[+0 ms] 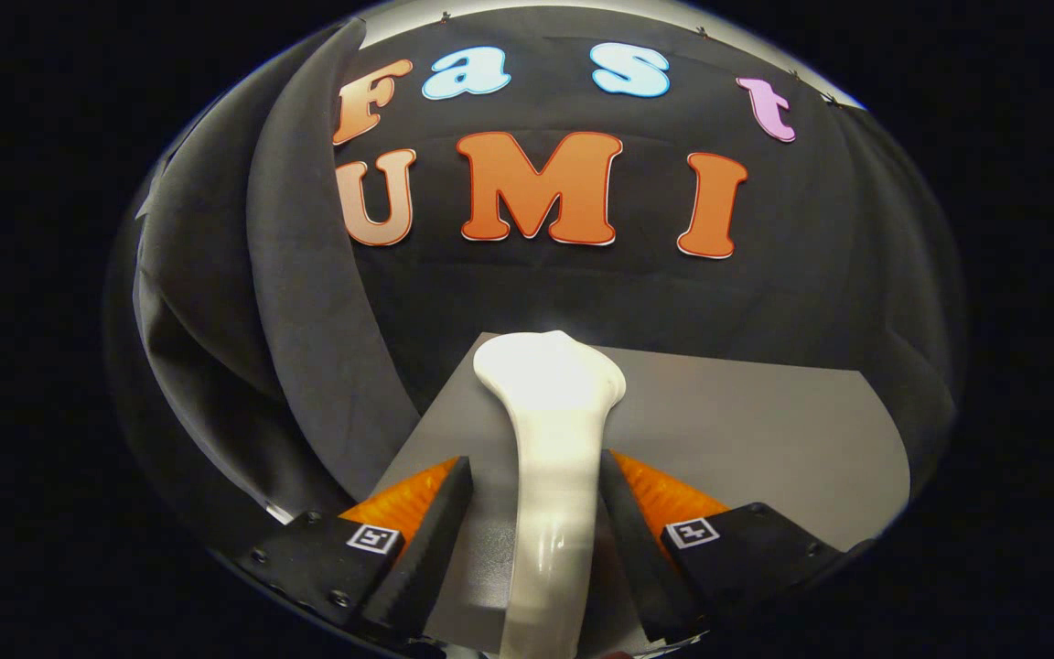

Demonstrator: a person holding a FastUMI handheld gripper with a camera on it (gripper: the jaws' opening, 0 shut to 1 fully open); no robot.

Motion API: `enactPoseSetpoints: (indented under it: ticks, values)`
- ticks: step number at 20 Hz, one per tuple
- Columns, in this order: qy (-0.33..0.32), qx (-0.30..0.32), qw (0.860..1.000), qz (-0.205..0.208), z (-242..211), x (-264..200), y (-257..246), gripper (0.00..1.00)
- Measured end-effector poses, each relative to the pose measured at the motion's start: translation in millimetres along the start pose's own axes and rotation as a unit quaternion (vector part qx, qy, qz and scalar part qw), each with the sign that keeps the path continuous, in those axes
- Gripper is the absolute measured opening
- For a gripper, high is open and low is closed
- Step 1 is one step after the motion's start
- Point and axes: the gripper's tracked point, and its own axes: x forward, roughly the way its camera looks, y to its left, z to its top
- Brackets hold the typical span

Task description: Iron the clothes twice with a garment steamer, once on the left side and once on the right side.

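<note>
While tongs (534,494) aim forward over grey table (747,430), both fingers clamp white steamer (553,439) handle.

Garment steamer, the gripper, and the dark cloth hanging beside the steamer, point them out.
garment steamer (553,439): gripper view, on its neck below the head.
gripper (536,480): gripper view, midway between fingertips.
dark cloth (307,311): gripper view, on the hanging fold.

Garment steamer (550,439) glossy white — tabletop (765,430) plain grey — dark garment (307,302) hanging left, unpatterned.

White garment steamer (553,439) between tool's fingers (443,513)
</note>
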Motion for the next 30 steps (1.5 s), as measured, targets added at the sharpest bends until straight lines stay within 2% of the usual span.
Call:
enactPoseSetpoints:
  ticks: [2, 7, 10, 13, 19, 24, 30]
  values:
    - [0.013, 0.001, 1.0, 0.004, -3.2, 1.8, -1.3, 0.84]
    - [0.026, 0.035, 0.999, 0.026, -12.9, 4.0, -1.5, 0.52]
    - [0.019, 0.05, 0.998, 0.029, -13.4, 2.5, -1.8, 0.5]
    - [0.011, 0.052, 0.999, 0.001, -11.3, -1.5, -6.8, 0.44]
    - [-0.05, 0.082, 0.995, -0.023, -12.7, -37.9, -4.6, 0.43]
    - [-0.165, 0.087, 0.981, -0.051, -5.1, -102.8, 9.7, 0.43]
    - [-0.275, 0.076, 0.956, -0.069, -14.4, -207.1, 76.9, 0.43]
